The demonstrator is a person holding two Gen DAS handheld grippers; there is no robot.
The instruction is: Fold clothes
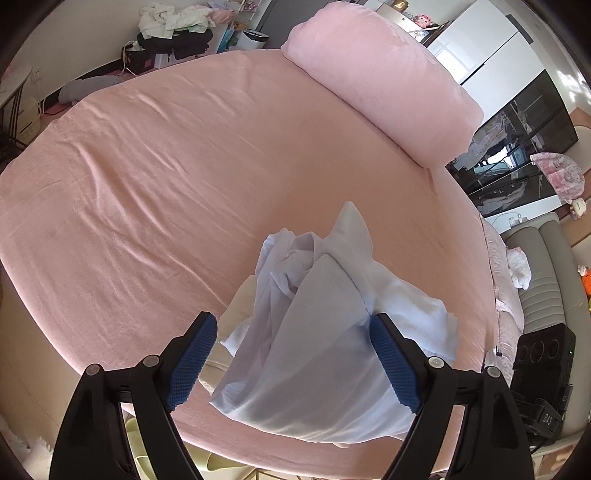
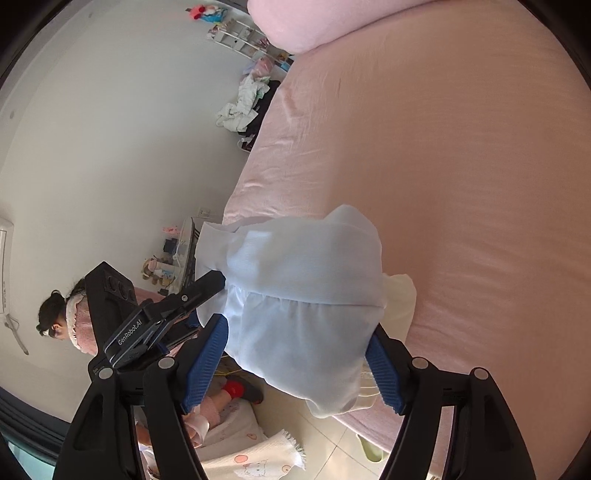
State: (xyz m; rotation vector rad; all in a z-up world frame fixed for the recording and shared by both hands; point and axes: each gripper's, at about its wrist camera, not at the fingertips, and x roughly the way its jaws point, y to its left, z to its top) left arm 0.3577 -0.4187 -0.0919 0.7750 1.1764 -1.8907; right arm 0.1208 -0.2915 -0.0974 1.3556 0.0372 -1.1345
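A pale blue garment (image 1: 317, 332) lies bunched on a pink bed (image 1: 166, 177), close to the bed's near edge and towards its right-hand end as the left wrist view shows it. Part of the cloth hangs past the near edge.

The left gripper (image 1: 295, 360) stands with its jaws spread wide. The garment sits between its blue pads (image 1: 192, 363). The right-hand pad touches a folded flap of the cloth, while the left-hand pad stands apart from it, so nothing is pinched.

The right gripper (image 2: 295, 363) is also spread wide, with the bunched garment (image 2: 306, 295) filling the space between its fingers. The cloth brushes both blue pads (image 2: 205, 363), yet whether they press on it cannot be told; the fabric looks loose and puffed between them.

In the right wrist view the left gripper (image 2: 207, 284) reaches in from the left, its finger tip at the garment's left edge.

A rolled pink blanket (image 1: 380, 77) lies along the far right edge of the bed, well apart from the garment. A heap of clothes (image 1: 173, 22) sits beyond the far edge, by the wall.
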